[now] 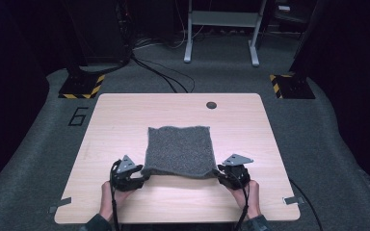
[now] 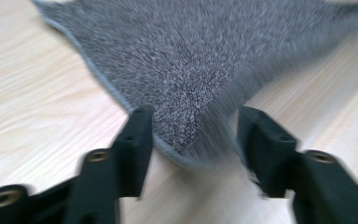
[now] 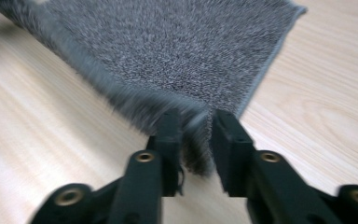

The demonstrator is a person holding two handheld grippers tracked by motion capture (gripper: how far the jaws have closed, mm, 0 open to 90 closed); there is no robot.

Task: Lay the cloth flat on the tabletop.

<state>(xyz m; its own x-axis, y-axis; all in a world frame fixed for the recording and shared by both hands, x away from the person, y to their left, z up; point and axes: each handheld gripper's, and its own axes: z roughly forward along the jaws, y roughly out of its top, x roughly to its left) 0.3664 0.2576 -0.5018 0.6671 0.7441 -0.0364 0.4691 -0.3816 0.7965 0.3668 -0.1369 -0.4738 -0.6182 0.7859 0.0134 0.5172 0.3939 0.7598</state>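
both grippers' fingers parted around near corners of grey speckled cloth (image 1: 179, 151), folded, flat on wooden table (image 1: 125, 115)

Bare table (image 1: 125, 115) around grey cloth (image 1: 179, 149)

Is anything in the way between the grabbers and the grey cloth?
No. The left gripper and the right gripper each sit right at a near corner of the cloth, cloth between their jaws.
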